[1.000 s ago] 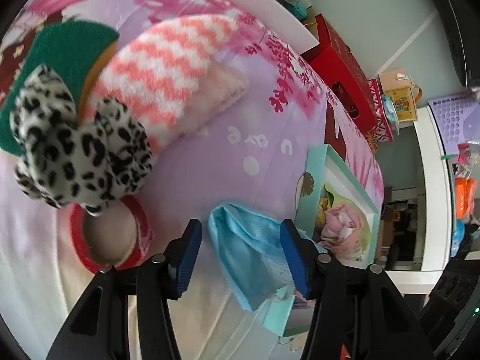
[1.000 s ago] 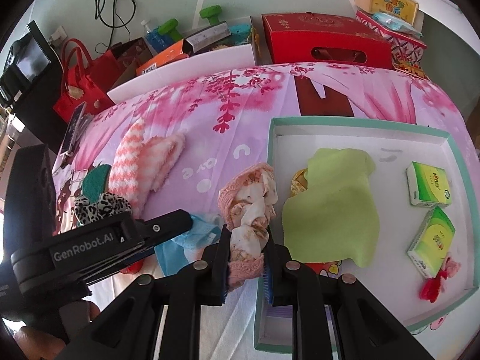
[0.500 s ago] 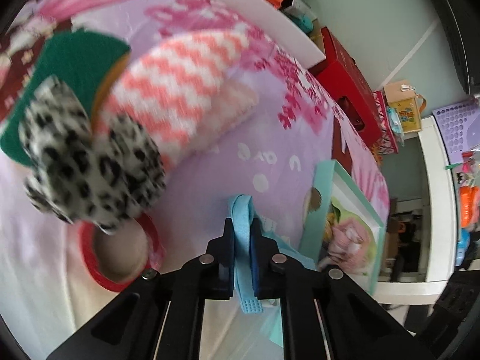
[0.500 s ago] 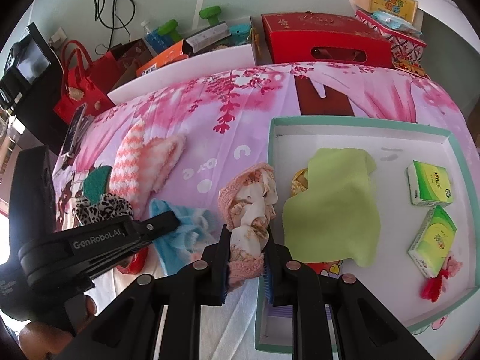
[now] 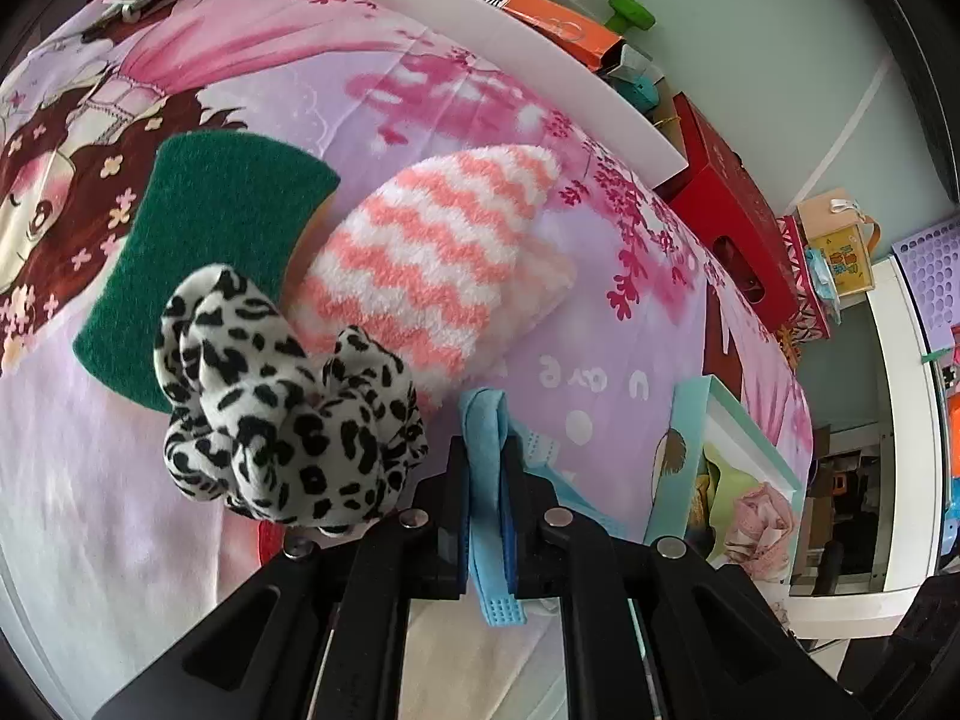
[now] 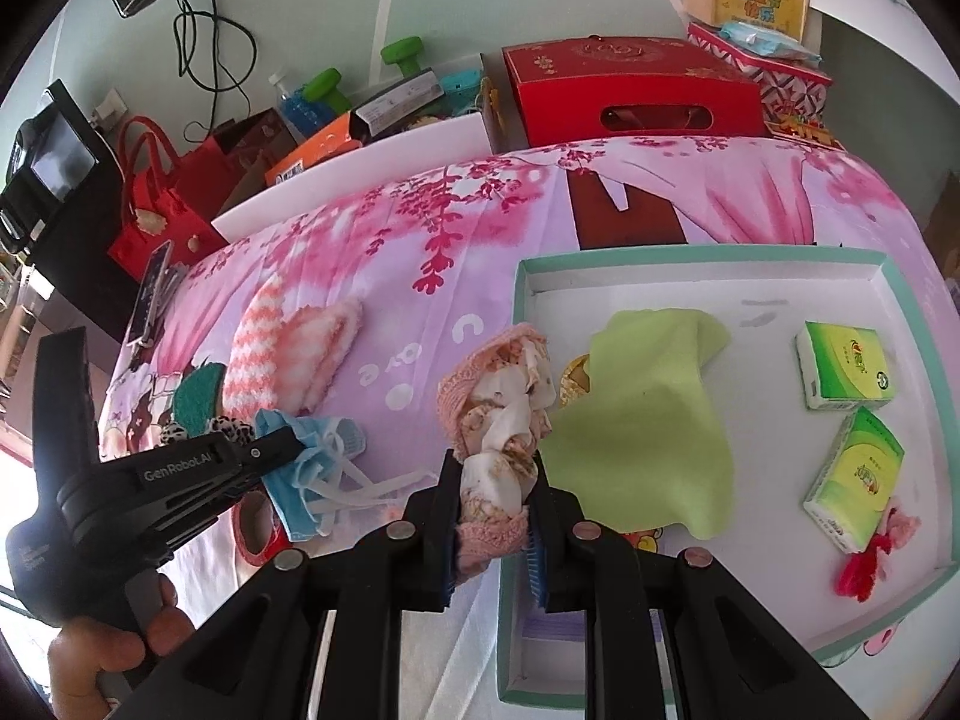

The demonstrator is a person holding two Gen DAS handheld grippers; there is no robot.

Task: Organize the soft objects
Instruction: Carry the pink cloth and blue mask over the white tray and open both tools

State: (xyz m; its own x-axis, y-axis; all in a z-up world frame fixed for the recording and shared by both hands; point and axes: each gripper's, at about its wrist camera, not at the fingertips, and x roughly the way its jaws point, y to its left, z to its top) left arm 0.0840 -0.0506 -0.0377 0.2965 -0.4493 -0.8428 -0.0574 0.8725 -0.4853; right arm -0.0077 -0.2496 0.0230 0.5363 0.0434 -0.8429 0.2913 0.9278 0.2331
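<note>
Since the earlier frame, your left gripper [image 5: 486, 498] has closed its jaws on the light blue disposable face mask [image 5: 483, 450], which then lay flat on the sheet between open fingers; the mask is now pinched into a narrow vertical fold between the pads. In the right wrist view the mask [image 6: 300, 480] hangs bunched from the left gripper [image 6: 294, 444], its white ear loops trailing onto the sheet.

Your right gripper [image 6: 492, 510] remains clenched on the crumpled pink lace-trimmed cloth [image 6: 498, 408]. The cloth stands up from the jaws at the left rim of the shallow white tray with a teal border [image 6: 690, 255].

Inside the tray you see:
- a lime green square cloth [image 6: 648, 414], lying draped near the left wall;
- two green tissue packs [image 6: 846, 372], near the right side;
- a small red and pink tassel ornament [image 6: 864, 564], just below the lower pack.

On the pink and purple cartoon-print sheet [image 5: 360, 96], left of the mask, you see:
- a black-and-white leopard-print fabric scrunchie [image 5: 282, 420], just beside the left gripper's fingers;
- a coral and white zigzag fuzzy sock [image 5: 432, 264], behind the scrunchie;
- a dark green scouring sponge [image 5: 204, 240], touching the sock's left edge;
- a red tape roll [image 6: 258, 525], partly hidden below the scrunchie.
</note>
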